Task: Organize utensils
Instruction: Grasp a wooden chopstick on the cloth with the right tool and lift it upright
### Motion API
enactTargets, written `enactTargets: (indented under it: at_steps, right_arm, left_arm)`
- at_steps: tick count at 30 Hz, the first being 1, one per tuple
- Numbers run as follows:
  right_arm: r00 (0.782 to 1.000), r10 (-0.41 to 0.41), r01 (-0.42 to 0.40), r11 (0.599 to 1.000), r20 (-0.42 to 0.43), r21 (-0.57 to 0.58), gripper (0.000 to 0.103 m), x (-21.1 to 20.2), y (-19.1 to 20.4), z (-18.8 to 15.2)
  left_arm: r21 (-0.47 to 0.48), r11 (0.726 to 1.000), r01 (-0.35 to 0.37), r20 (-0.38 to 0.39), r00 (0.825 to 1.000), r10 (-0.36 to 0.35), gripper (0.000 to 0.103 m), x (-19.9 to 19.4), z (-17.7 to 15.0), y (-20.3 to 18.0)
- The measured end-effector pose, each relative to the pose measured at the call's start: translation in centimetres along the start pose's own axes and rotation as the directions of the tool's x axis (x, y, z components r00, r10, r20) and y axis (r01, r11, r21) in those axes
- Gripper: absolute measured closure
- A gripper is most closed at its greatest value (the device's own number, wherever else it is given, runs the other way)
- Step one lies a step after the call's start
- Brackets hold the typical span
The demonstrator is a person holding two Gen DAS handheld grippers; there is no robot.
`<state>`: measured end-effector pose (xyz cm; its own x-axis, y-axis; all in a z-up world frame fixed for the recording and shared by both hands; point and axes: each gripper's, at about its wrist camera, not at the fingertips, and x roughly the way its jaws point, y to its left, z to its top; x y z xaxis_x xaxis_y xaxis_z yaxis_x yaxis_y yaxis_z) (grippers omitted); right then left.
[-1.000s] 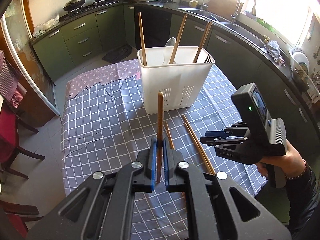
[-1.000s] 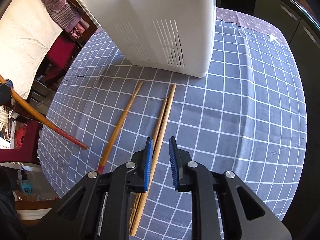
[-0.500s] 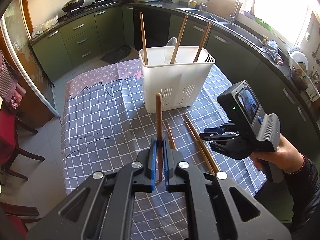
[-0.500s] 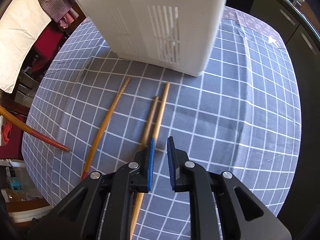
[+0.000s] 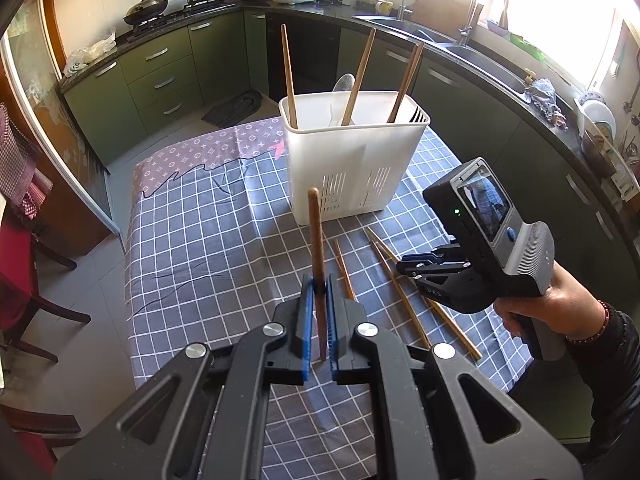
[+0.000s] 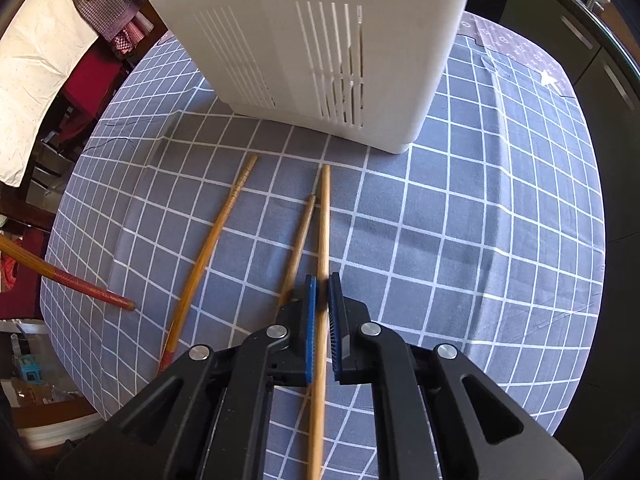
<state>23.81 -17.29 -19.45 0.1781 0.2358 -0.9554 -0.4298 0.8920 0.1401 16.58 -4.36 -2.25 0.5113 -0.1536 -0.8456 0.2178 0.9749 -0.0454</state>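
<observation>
Item: my left gripper (image 5: 319, 286), jaws clamped on a dark wooden chopstick (image 5: 315, 236), held upright above the checked tablecloth (image 5: 200, 240), short of the white utensil caddy (image 5: 352, 164).
Item: my right gripper (image 6: 322, 280), low over the cloth, jaws narrow either side of a pale chopstick (image 6: 323, 232); whether the pads grip it, I cannot tell.
Item: caddy contents: three upright chopsticks (image 5: 289, 76) and a pale spoon (image 5: 343, 86).
Item: two further loose chopsticks (image 6: 208, 252) on the cloth, near the caddy.
</observation>
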Motion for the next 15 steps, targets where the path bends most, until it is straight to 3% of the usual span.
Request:
enactTargets:
  at_steps: [3, 7, 11, 15]
  right_arm:
    - [0.998, 0.039, -0.039, 0.999, 0.046, 0.015, 0.096, -2.1, -0.9, -0.7]
    - [0.983, 0.070, -0.073, 0.997, 0.167, 0.009, 0.096, -7.1, -1.6, -1.9]
    - [0.945, 0.075, -0.072, 0.997, 0.319, -0.021, 0.096, -13.1, -1.5, -3.8]
    - [0.911, 0.056, -0.037, 0.998, 0.410, -0.053, 0.096, -16.9, -1.3, -6.0]
  left_arm:
    - [0.002, 1.000, 0.000, -0.002, 1.000, 0.000, 0.097, 0.0, 0.0, 0.0]
    - [0.005, 1.000, -0.002, -0.004, 1.000, 0.002, 0.097, 0.0, 0.0, 0.0]
    - [0.007, 1.000, -0.005, -0.001, 1.000, 0.005, 0.097, -0.1, -0.1, 0.0]
    - [0.009, 1.000, -0.006, -0.001, 1.000, 0.006, 0.096, -0.1, -0.1, -0.1]
